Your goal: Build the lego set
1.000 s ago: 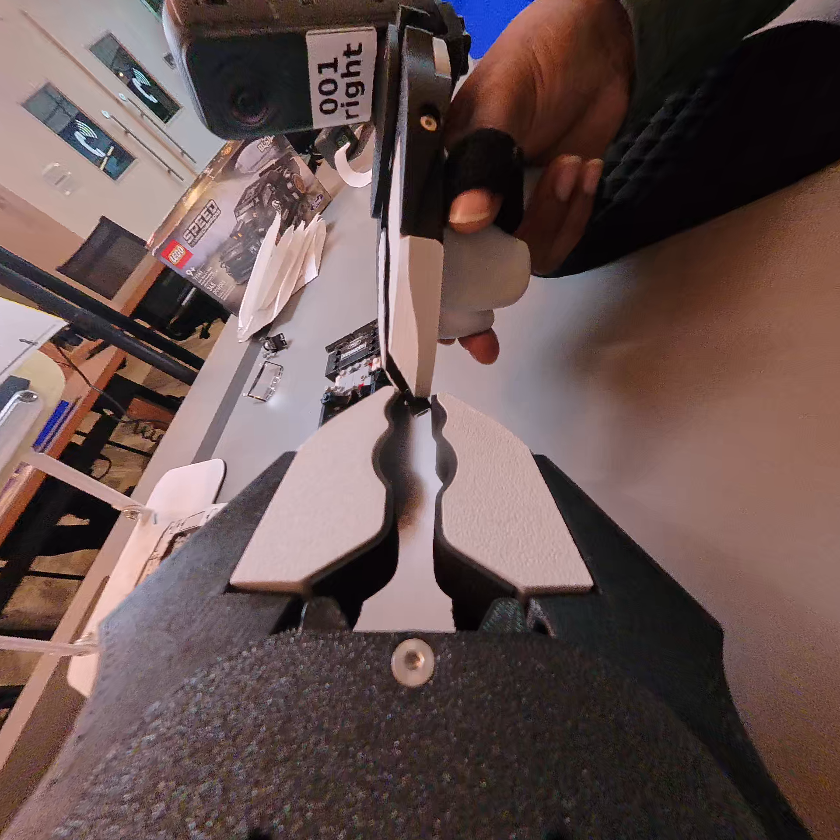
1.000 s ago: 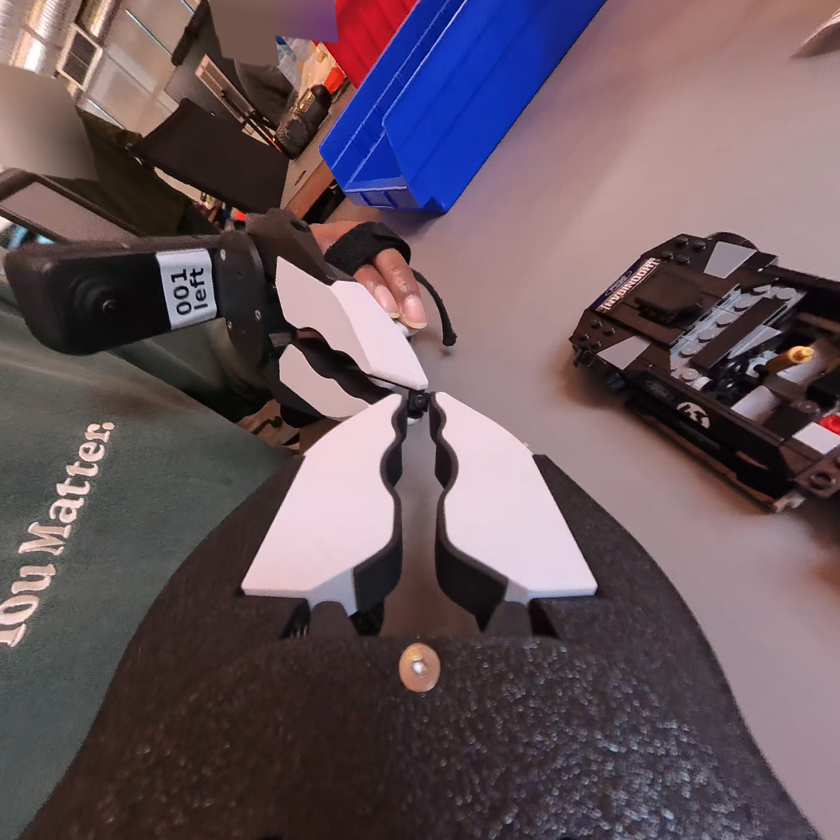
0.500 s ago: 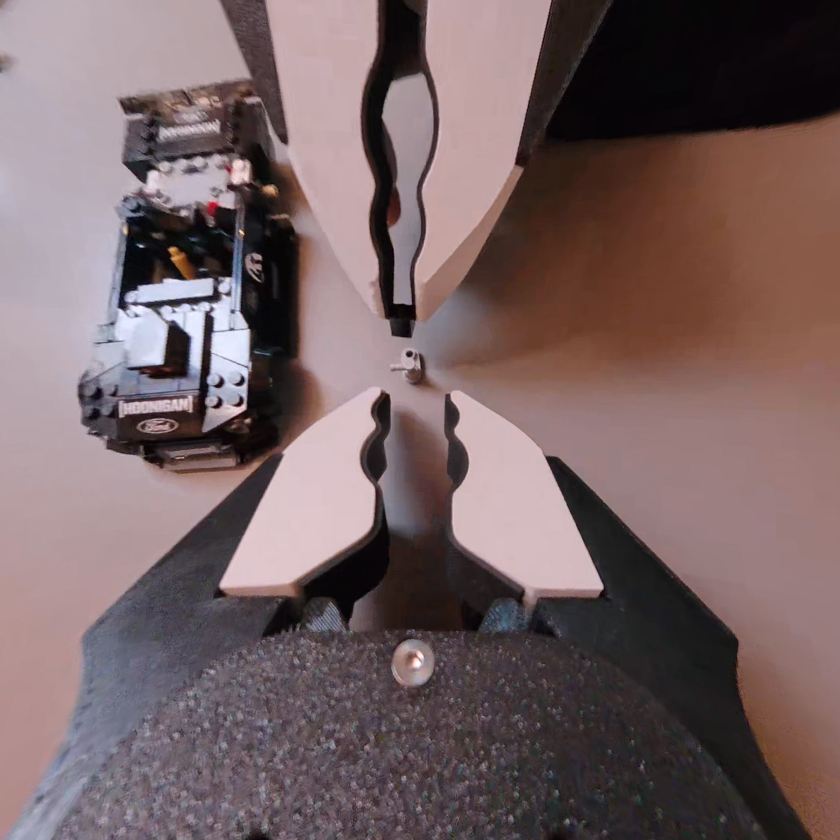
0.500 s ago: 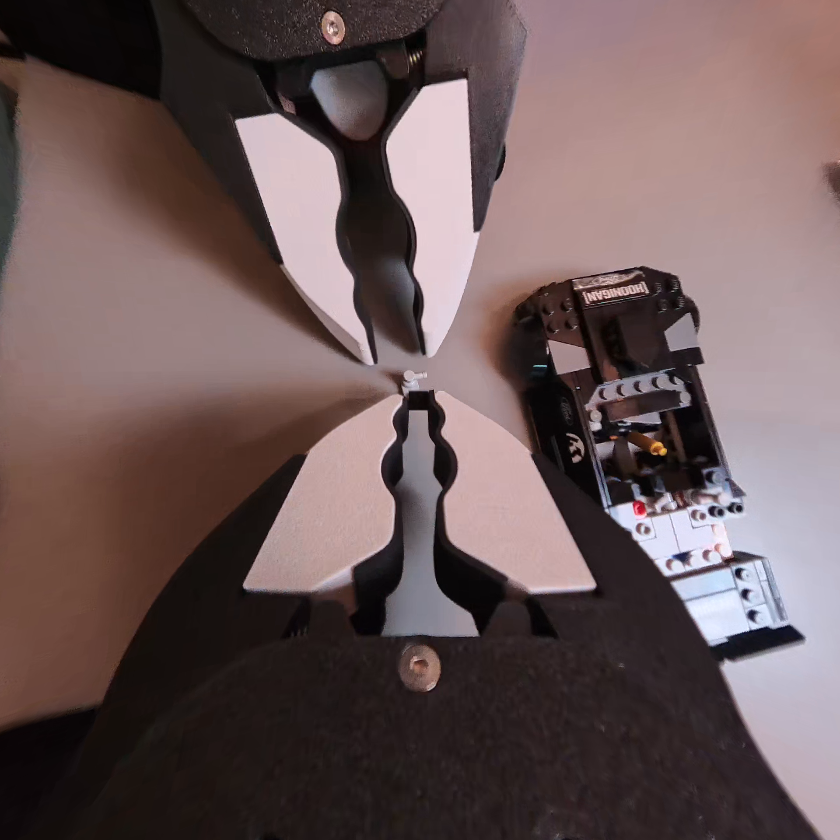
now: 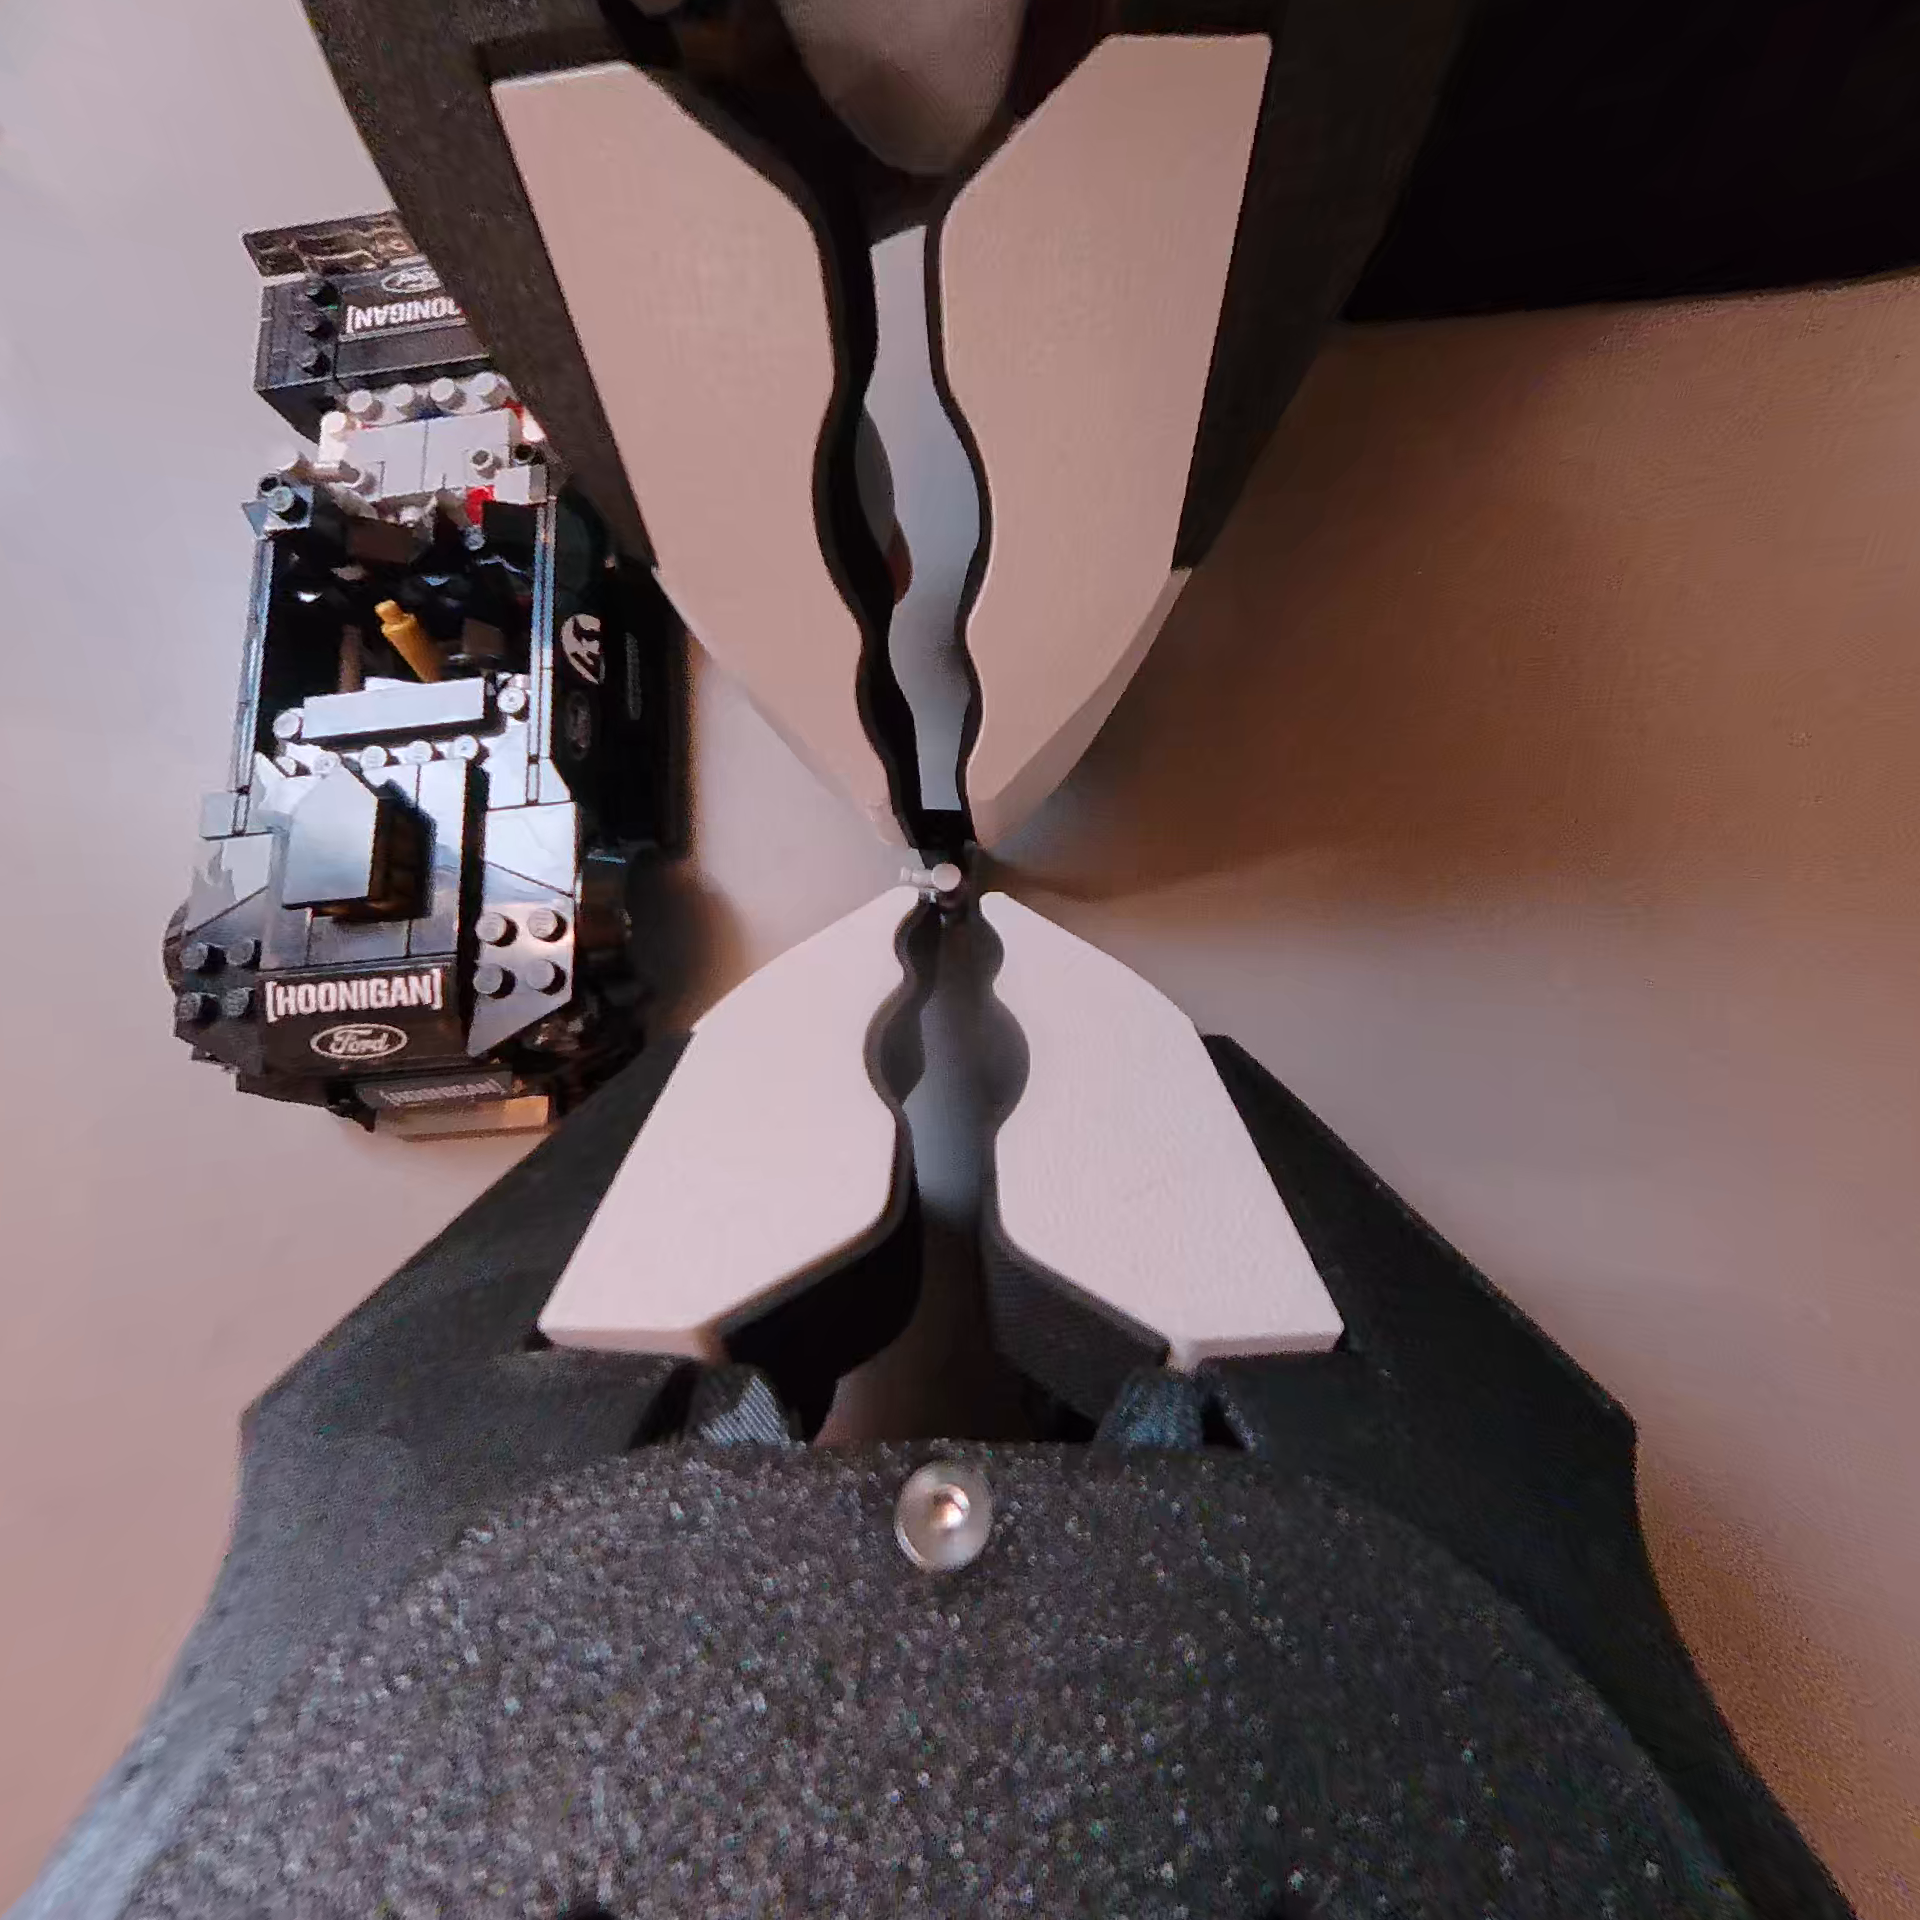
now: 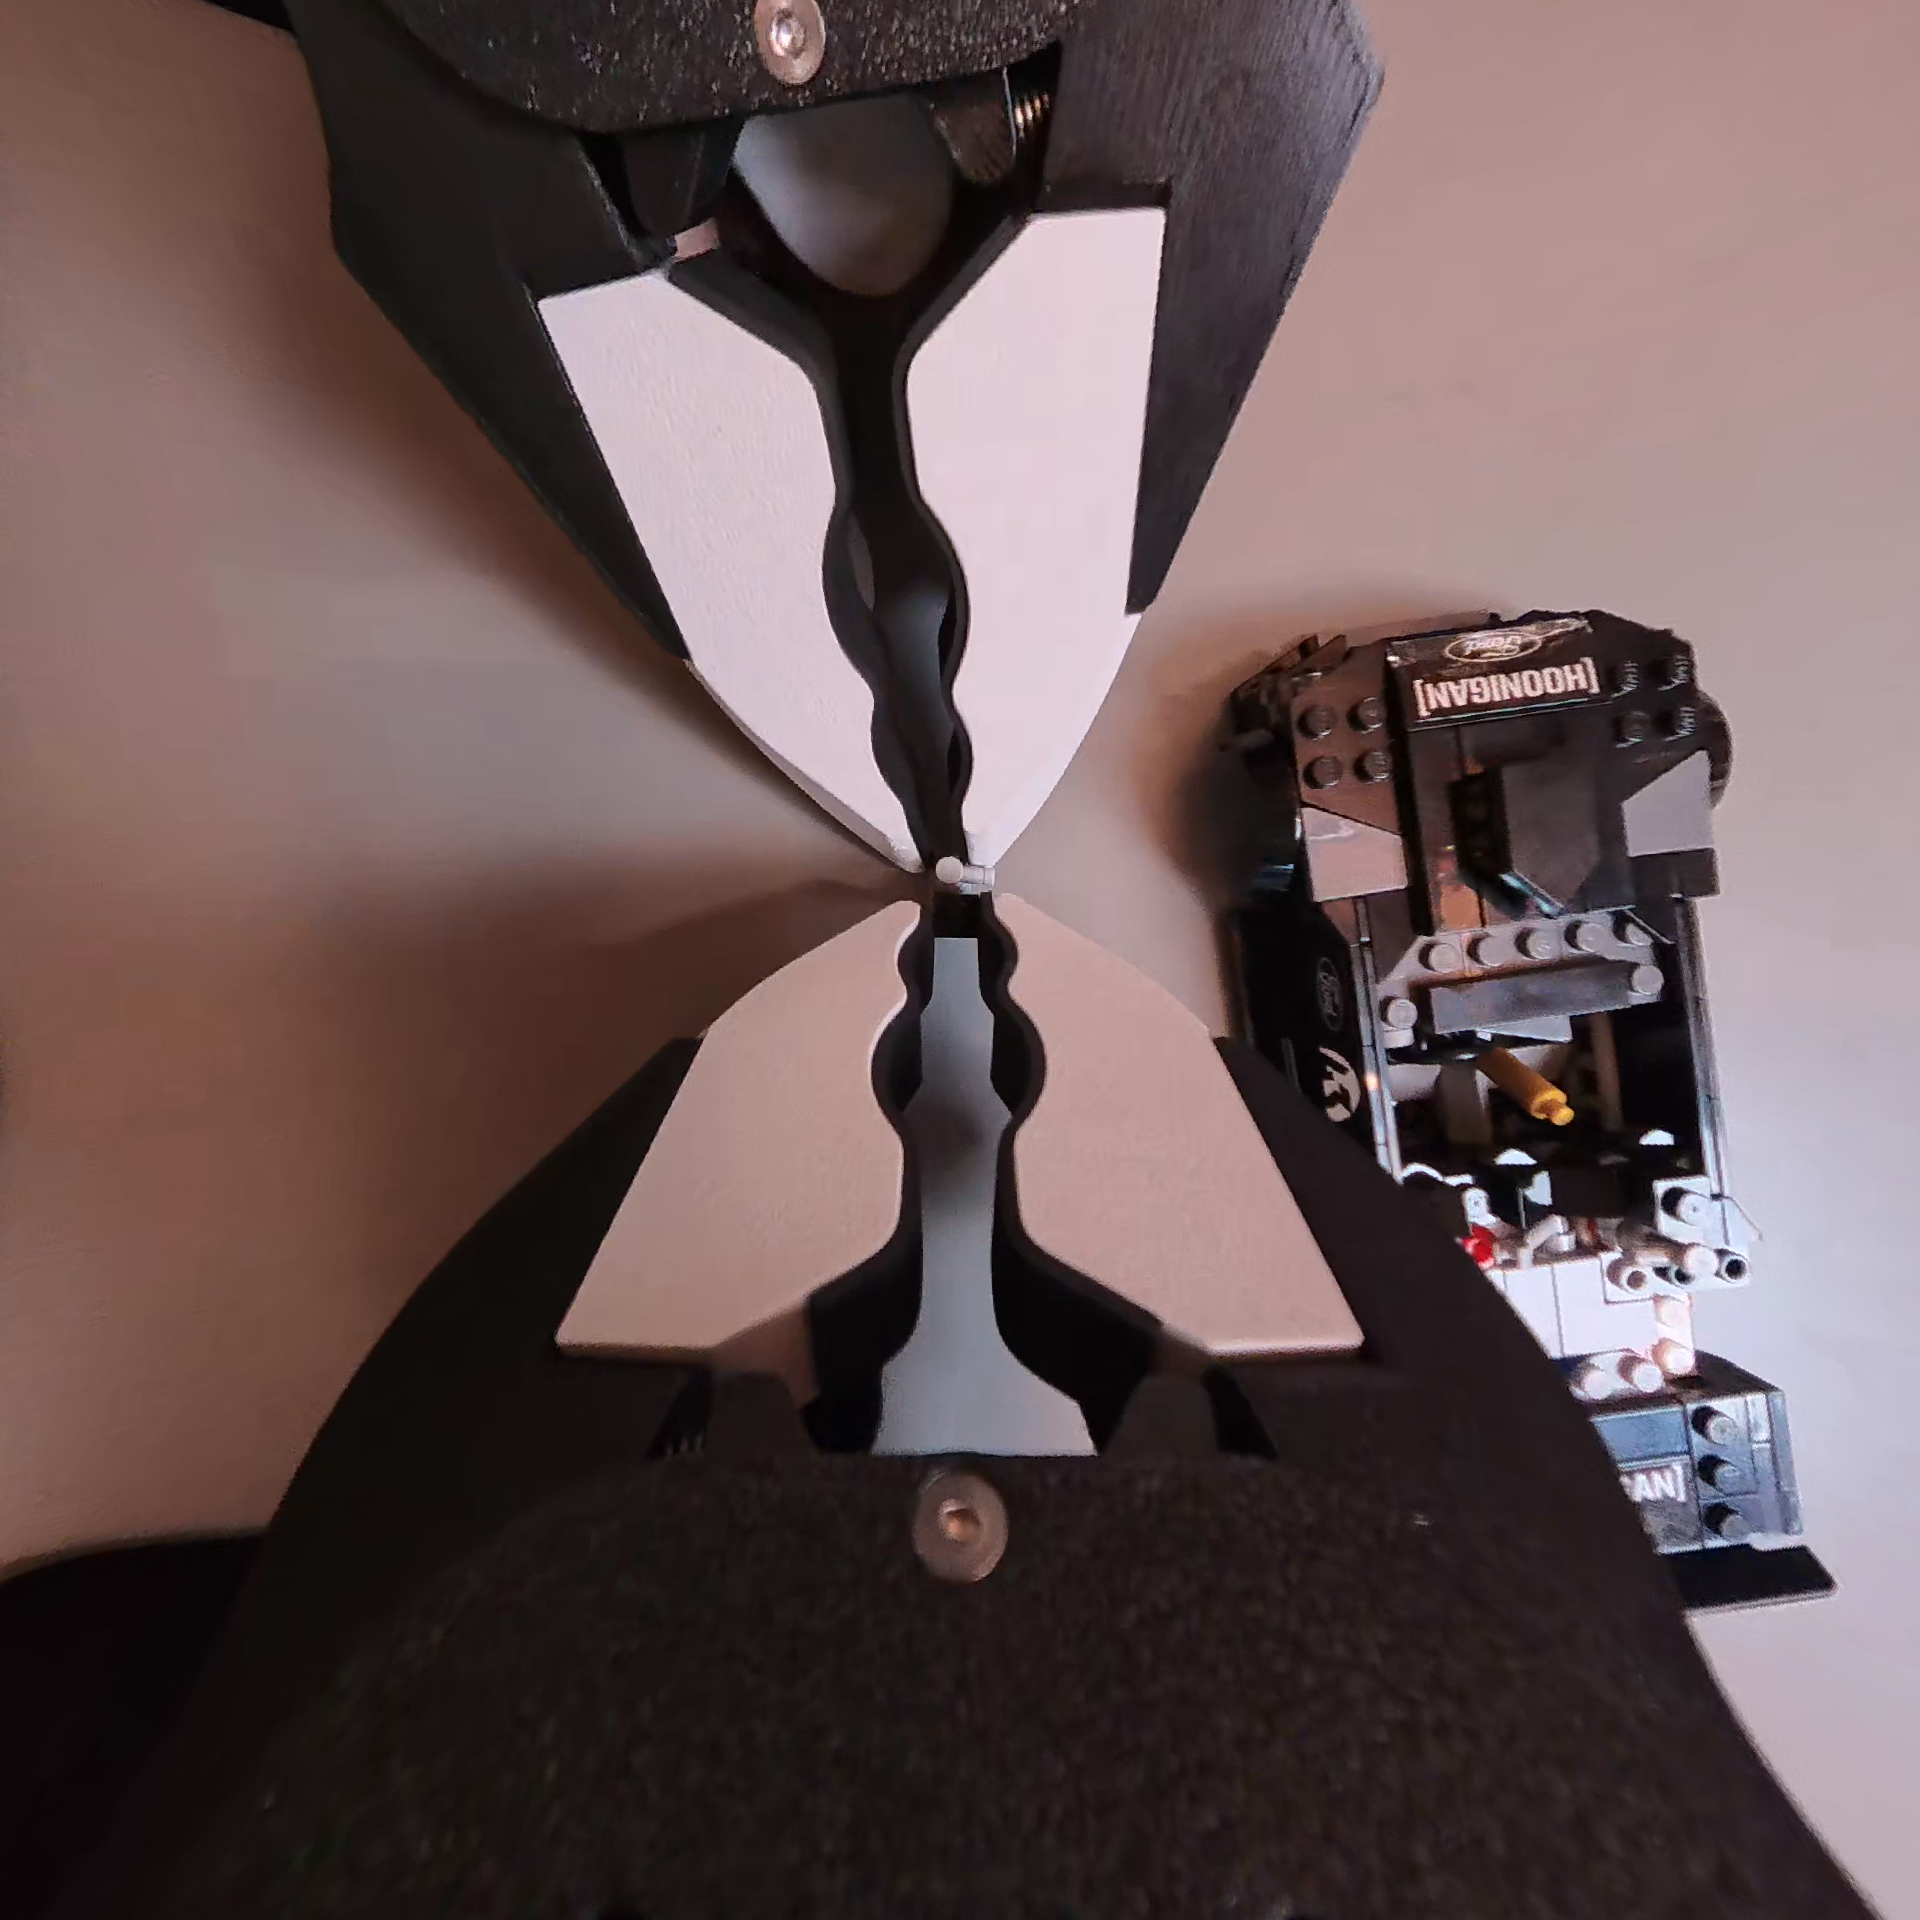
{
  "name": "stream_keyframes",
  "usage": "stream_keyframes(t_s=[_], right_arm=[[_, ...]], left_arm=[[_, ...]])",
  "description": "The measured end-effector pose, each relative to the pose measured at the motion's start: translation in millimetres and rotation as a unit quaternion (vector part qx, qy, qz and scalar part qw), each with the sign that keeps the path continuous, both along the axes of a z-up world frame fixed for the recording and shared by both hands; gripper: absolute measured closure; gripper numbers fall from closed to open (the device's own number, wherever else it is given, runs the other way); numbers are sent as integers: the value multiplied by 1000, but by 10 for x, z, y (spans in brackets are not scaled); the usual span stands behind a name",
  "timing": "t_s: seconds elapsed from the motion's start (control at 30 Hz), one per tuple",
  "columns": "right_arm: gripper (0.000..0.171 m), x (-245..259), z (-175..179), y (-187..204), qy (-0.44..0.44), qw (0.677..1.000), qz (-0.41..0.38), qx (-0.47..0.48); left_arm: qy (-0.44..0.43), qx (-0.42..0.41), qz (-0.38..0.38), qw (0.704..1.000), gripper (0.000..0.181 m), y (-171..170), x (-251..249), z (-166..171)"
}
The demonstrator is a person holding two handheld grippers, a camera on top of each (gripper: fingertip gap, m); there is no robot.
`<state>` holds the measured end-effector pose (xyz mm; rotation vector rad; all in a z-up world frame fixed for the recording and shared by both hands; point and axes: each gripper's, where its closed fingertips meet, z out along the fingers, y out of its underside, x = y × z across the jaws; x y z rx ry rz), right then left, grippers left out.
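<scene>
Where the left wrist view starts, at its left side: a partly built lego car (image 5: 395,727) stands on the table (image 5: 1558,935), black with grey plates and studs, its roof off so the inside shows.
Inside the car: a short yellow pin (image 5: 410,639) stands tilted in the open middle part.
Car and grippers: the car lies just beside both grippers and touches neither.
Centre, lower: the left gripper (image 5: 943,906) points up the picture, its white fingers drawn in until only a thin slit is left at the tips.
Left jaws: nearly together; whether they pinch anything I cannot tell.
Centre, between the tips: a small grey piece (image 5: 935,876), a round stud with a short bar out to one side, sits right at the left gripper's tips and just below the right gripper's tips.
Centre, upper: the right gripper (image 5: 938,826) points down the picture, tip to tip with the left one.
Right jaws: closed on a small black piece (image 5: 940,828), which fills the gap at the very tips.
Black piece and grey piece: very close, one straight above the other; whether they touch I cannot tell.
Right side: bare table, in warm shadow.
Right wrist view: the same meeting seen from the other side, with the car (image 6: 1507,1039) at the right of the grippers.
</scene>
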<state>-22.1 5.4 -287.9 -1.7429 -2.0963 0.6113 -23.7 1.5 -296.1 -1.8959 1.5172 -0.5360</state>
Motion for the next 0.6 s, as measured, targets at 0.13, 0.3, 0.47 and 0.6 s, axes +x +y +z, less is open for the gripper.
stream_keyframes(t_s=[0.13, 0.3, 0.47, 0.6], right_arm=[[163, 4, -1, -6, -15, 1000, -12, -9], [163, 12, -4, -15, -26, 999, -21, -13], [163, 21, -7, -26, -35, 999, -23, -8], [163, 32, -16, -26, -40, 999, -35, -9]], left_arm=[[-2, 0, 0, 1000, 176, -2, 0, -1], [-1, 1, 0, 1000, 177, -6, 3, -1], [-5, 0, 2, 1000, 177, -8, 7, 0], [-5, 1, 3, 1000, 177, -7, 10, 0]])
